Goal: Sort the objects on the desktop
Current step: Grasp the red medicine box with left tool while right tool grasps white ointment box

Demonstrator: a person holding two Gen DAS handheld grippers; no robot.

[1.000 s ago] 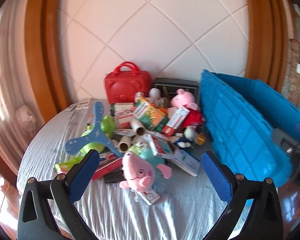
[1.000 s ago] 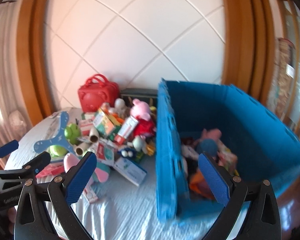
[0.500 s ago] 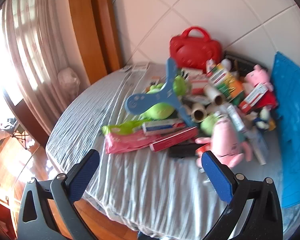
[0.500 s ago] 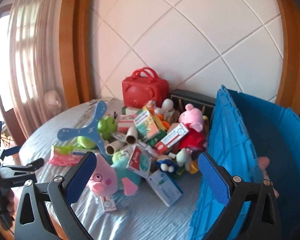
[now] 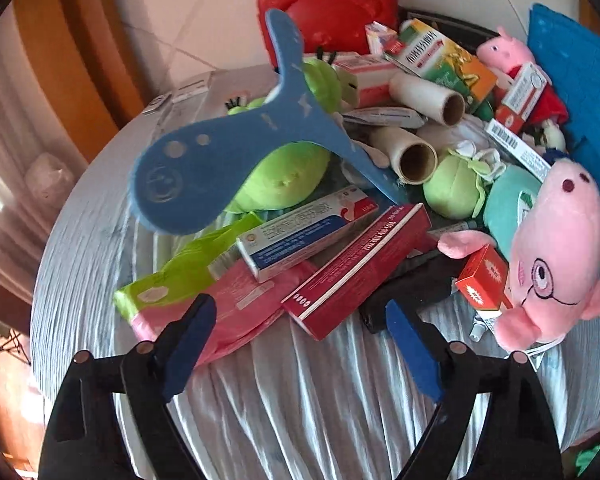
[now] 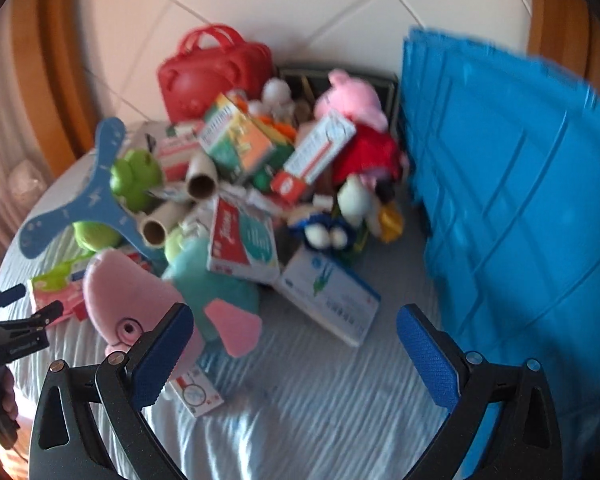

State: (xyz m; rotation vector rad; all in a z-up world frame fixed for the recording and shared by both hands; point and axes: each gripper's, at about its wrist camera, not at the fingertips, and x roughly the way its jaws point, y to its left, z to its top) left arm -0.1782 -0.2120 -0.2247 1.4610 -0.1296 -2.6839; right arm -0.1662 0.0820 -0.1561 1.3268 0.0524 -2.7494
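your left gripper (image 5: 296, 332) hangs over the near edge of the pile with its jaws closing, yet nothing is pinched: only the striped cloth (image 5: 300, 408) of the table shows between the blue pads (image 5: 188, 340), with the corner of a dark red box (image 5: 360, 268) and a pink packet (image 5: 240, 304) just ahead of the tips. behind them lie a white and blue toothpaste box (image 5: 304, 232), a green packet (image 5: 188, 268), a blue three-armed foam toy (image 5: 228, 148) propped over a green plush (image 5: 284, 176), two cardboard rolls (image 5: 404, 152), and a red toy case (image 5: 328, 12) at the wall. a pink pig plush (image 5: 552, 256) lies to the right with a small red box (image 5: 484, 280) against it. your right gripper (image 6: 296, 356) is spread wide and empty above bare cloth, its left pad (image 6: 160, 360) in front of the pig plush (image 6: 132, 304). ahead of it sit a white box with blue print (image 6: 332, 296), a red and teal box (image 6: 244, 240) and a second pig plush in a red dress (image 6: 356, 128). the blue crate (image 6: 512, 200) stands to the right, beside the pile. the left gripper (image 6: 24, 312) shows at the far left edge of the right view.
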